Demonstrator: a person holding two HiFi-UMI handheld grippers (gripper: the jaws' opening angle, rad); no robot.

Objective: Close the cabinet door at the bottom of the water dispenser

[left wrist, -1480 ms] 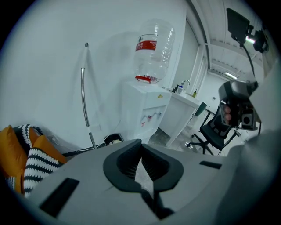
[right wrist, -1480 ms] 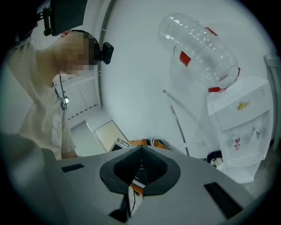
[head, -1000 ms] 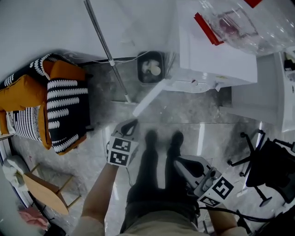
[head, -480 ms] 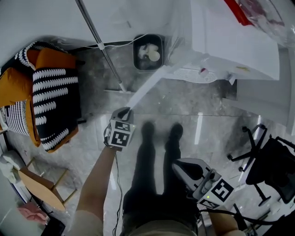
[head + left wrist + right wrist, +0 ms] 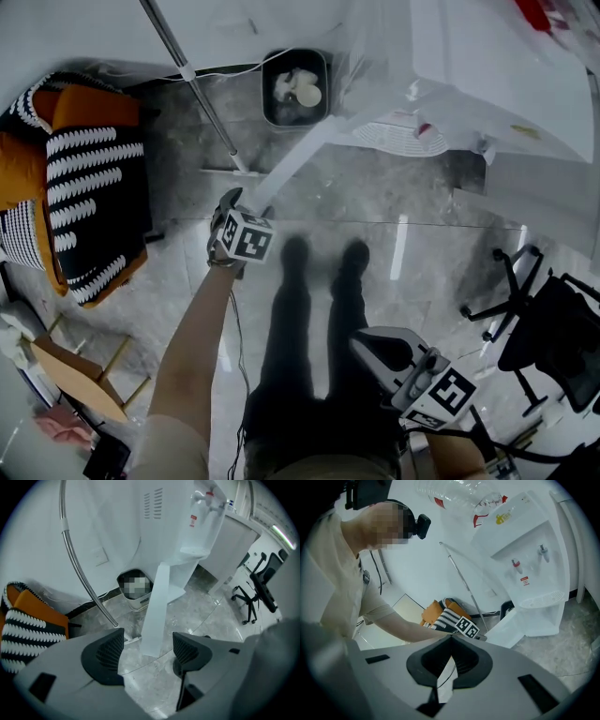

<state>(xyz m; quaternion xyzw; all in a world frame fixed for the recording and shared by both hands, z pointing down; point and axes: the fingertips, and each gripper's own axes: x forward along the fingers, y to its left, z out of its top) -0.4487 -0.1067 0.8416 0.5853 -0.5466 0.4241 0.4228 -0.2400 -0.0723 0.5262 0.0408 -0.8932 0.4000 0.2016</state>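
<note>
Cabinet door: white, swung wide open from the foot of the water dispenser; free edge reaching out to just ahead of the left tongs.
Left tongs: released, jaws just been opening and now spread wide, aimed steeply down at the grey marble floor.
Left gripper view alone: door's lower free corner framed between the two jaws, out beyond the pads and touching neither. From the head view, only tongs tip and door end just beside each other.
Right tongs: clenched on nothing, jaws tip to tip in the right gripper view; held low, well back from the door.
Right gripper view alone: dispenser's front with its two taps, a clear bottle on top, and the person's arm stretched out to the left tongs at the door's edge.
Bin: dark, beyond the door from the left tongs, against the wall. White crumpled pieces inside, seen only from the head view.
Cabinet: open behind the door; contents not readable in any view.
Bottle: fill not readable.
Pole: metal, slanting, ahead and left of the left tongs.
Cushions: orange and black-and-white striped, off to the left of the left tongs.
Office chair: black, off to the right of the right tongs.
</note>
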